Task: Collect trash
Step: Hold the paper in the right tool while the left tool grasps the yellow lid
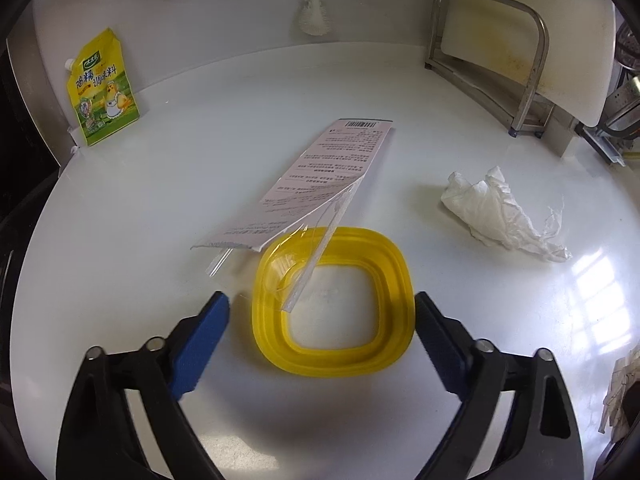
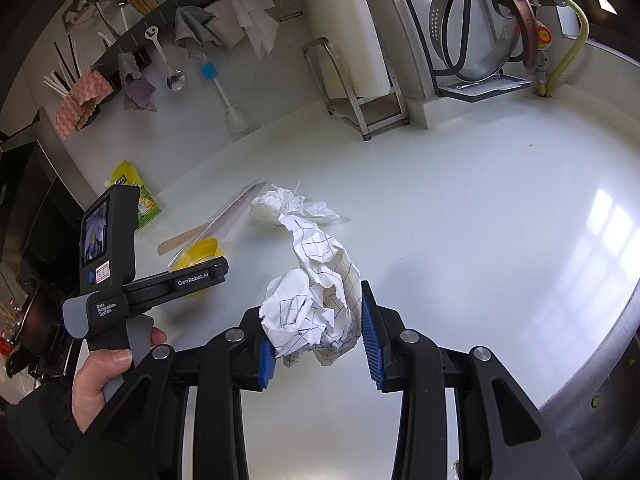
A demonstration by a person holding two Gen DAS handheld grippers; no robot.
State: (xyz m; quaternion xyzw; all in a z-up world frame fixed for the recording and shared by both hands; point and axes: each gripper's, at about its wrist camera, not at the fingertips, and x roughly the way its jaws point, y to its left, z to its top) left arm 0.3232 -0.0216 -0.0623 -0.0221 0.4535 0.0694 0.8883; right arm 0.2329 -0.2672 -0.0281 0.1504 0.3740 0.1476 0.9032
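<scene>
A yellow square lid (image 1: 276, 344) lies flat on the white counter (image 1: 140, 208). My left gripper (image 1: 320, 300) is open, one blue pad on each side of the lid, with a gap at the left pad. A clear plastic package with a printed card (image 1: 320, 176) rests partly on the lid's far rim. A crumpled white tissue (image 1: 492, 208) lies to the right. My right gripper (image 2: 316, 320) is shut on a crumpled checked paper (image 2: 320, 304), held above the counter. Beyond it are the tissue (image 2: 288, 206), the package (image 2: 216, 220) and the lid (image 2: 200, 254).
A yellow seasoning pouch (image 1: 104, 92) leans on the back wall at left. A metal rack with a white cutting board (image 1: 500, 64) stands back right, near a pot rack (image 2: 480, 40). A brush (image 1: 314, 16) and cloths (image 2: 256, 20) hang on the wall. A hand (image 2: 104, 376) grips the left handle.
</scene>
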